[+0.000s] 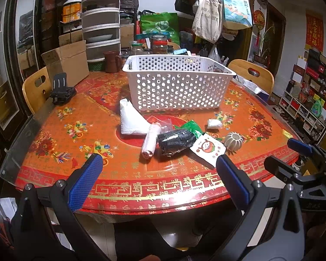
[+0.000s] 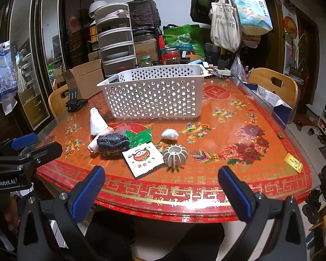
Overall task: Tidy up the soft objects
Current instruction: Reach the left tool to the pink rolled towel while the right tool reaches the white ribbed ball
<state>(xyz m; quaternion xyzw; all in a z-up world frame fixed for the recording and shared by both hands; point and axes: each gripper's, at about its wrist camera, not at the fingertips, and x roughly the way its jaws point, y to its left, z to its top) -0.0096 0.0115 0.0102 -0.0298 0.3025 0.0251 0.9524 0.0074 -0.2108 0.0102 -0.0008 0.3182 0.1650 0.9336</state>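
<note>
Closest to us, the left gripper (image 1: 158, 174) and right gripper (image 2: 160, 182) both gape wide with nothing in them, hovering at the table (image 2: 239, 117) edge. Just past them, around 12 o'clock, sits the soft pile: a flat snack packet (image 2: 142, 158), a black mesh bundle (image 2: 113, 141), a pink roll (image 1: 151, 140) and a white folded bag (image 1: 130, 119). We reckon they're light and squishy, so pinch mid-body. The white basket (image 2: 154, 93) waits behind them.

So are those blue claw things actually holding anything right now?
No. The left gripper and the right gripper are both open and empty, short of the items on the table.
</note>
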